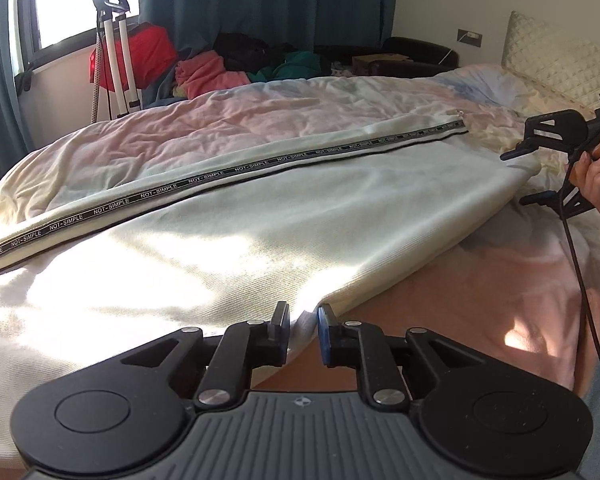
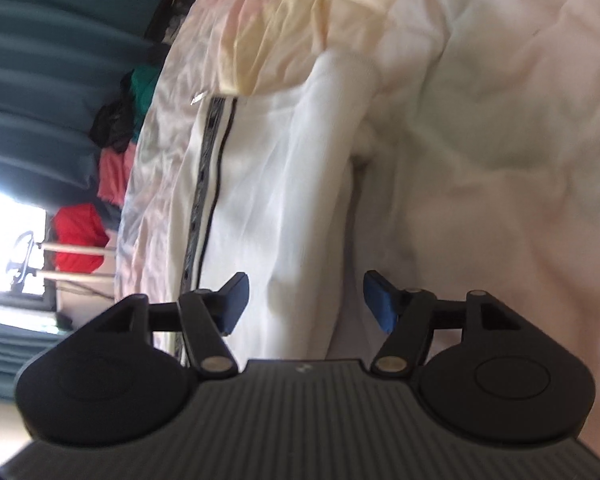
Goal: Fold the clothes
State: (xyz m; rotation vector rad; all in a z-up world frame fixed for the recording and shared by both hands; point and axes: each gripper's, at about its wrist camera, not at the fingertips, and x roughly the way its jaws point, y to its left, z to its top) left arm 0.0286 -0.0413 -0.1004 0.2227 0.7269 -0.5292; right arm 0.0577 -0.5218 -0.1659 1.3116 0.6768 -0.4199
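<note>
1. A white garment [image 1: 228,240] is lying spread flat across the bed [image 1: 480,300], over a pastel pink and cream duvet [image 1: 220,116]. A black tape strip [image 1: 220,172] printed "NOT-SIMPLE" is running along its far side, ending at a small metal zipper pull [image 1: 458,112].
2. The left tool [image 1: 303,330] is sitting low at the garment's near edge. Its fingers are parted by a narrow gap, and a fold of the white cloth is lying in or just behind that gap; whether the pads are touching it, I cannot tell.
3. The right tool [image 1: 518,178] is showing at the right edge of the left wrist view, held in a hand [image 1: 598,184] just beside the garment's right-hand end. Its fingers are spread, nothing between them.
4. In the right wrist view, rolled sideways and slightly blurred, the right tool [image 2: 305,302] is standing wide open with the garment [image 2: 284,184] stretching away straight ahead between the blue pads [image 2: 236,300]. The tape strip [image 2: 204,184] is lying toward the left finger's side.
5. Beyond the bed: teal curtains [image 1: 268,0], a pile of red, pink and green clothes [image 1: 220,68], and a white-legged stand [image 1: 116,60] by the window.
</note>
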